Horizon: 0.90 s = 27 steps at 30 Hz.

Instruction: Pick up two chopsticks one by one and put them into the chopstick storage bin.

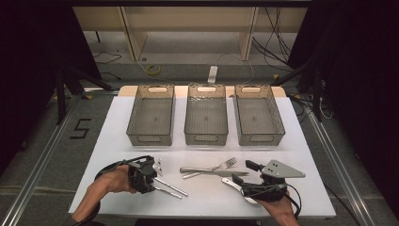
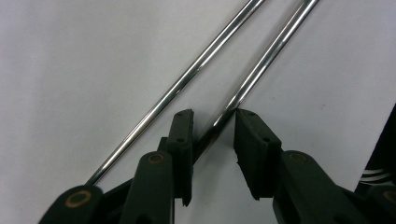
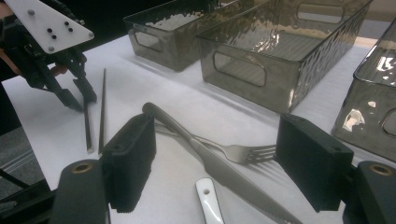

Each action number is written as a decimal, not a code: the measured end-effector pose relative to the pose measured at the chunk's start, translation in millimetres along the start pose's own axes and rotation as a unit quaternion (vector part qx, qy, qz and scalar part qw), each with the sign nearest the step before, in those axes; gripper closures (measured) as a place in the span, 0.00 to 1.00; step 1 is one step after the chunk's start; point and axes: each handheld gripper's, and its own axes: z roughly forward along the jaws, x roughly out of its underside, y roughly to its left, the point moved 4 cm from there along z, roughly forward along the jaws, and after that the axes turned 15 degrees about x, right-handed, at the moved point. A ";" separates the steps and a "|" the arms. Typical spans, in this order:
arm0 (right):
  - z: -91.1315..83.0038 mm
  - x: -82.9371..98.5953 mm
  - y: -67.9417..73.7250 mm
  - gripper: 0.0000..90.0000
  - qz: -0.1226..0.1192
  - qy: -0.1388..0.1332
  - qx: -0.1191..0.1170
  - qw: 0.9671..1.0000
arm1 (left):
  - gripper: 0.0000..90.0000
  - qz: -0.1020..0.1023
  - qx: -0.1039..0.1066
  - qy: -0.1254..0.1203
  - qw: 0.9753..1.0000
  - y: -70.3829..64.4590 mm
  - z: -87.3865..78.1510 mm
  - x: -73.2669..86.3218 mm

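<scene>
Left gripper [image 1: 153, 180] low over the bench's [image 1: 113, 136] near-left part, jaws apart and straddling one of two steel chopsticks [image 2: 254, 79]; pads close on either side of that rod, not yet pressed onto it. Second chopstick [image 2: 187, 79] just beside, outside the jaws, running almost parallel. Both rods thin, round, polished, mirror-bright, lying slantwise toward the near edge.

Right gripper [image 3: 217, 163] near the bench's near-right edge, jaws wide apart, holding nothing. Between them and a little beyond: a steel knife [image 3: 205, 158] with serrated blade, a fork [image 3: 238, 151] crossing under it, and the white glossy handle of a spoon [image 3: 208, 196] nearest the camera.

Along the far edge, three smoky translucent bins [image 1: 206, 115] in a row, ripple-textured walls, cut-out handles.

A black "5" [image 1: 80, 128] marked on the floor left of the bench.
</scene>
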 end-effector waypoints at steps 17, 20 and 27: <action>1.5 1.2 1.5 0.33 -0.007 0.008 0.001 1.000 | 0.84 0.039 -0.004 0.020 0.999 -6.9 0.8 1.3; 1.9 1.6 2.1 0.33 -0.011 0.011 0.004 1.000 | 0.86 0.044 -0.006 0.022 0.999 -8.6 1.5 0.8; 2.2 1.7 1.0 0.33 -0.008 0.012 0.004 1.000 | 0.89 0.060 -0.007 0.027 0.998 -10.6 2.0 0.7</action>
